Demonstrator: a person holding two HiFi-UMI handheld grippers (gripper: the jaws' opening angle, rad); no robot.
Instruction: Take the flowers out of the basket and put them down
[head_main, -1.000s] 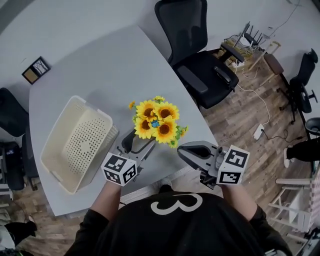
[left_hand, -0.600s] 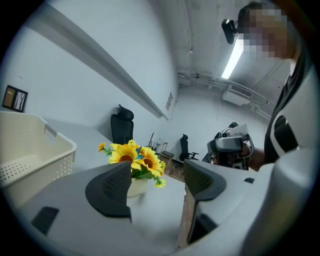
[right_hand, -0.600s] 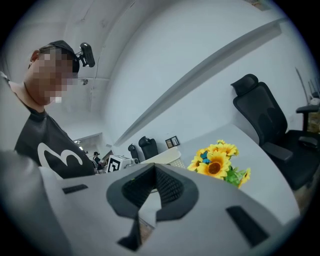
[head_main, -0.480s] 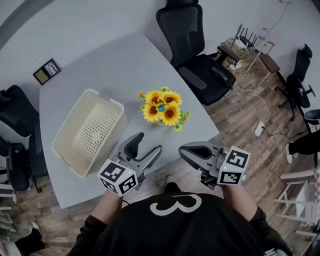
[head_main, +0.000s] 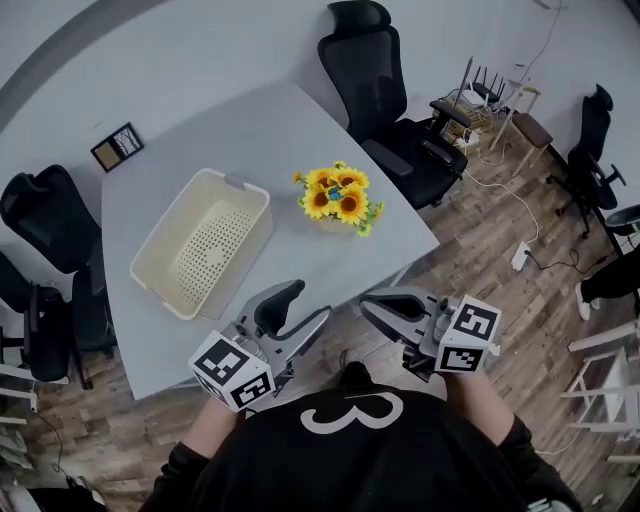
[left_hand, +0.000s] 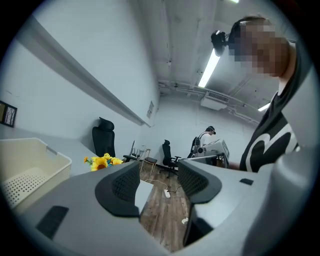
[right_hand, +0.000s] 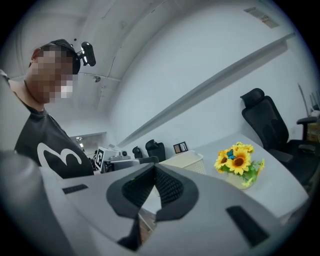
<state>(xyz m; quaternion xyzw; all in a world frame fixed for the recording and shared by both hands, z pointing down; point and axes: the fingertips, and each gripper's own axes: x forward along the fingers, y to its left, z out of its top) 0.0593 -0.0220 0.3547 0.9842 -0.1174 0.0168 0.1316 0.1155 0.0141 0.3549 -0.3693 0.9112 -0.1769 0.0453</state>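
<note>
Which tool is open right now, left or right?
The left tool: its jaws have just been closing but stand apart, empty. The right tool has its jaws together.

Office furniture around a pale grey tabletop (head_main: 200, 140) on a wood-plank floor (head_main: 500, 290).
A black high-backed office chair (head_main: 405, 150) stands at its far right edge, another black chair (head_main: 45, 215) at its left, and a small dark-framed picture (head_main: 117, 147) near its far left corner.

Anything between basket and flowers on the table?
Nothing: bare table separates the basket from the flowers; they stand apart, as the head view shows.
</note>
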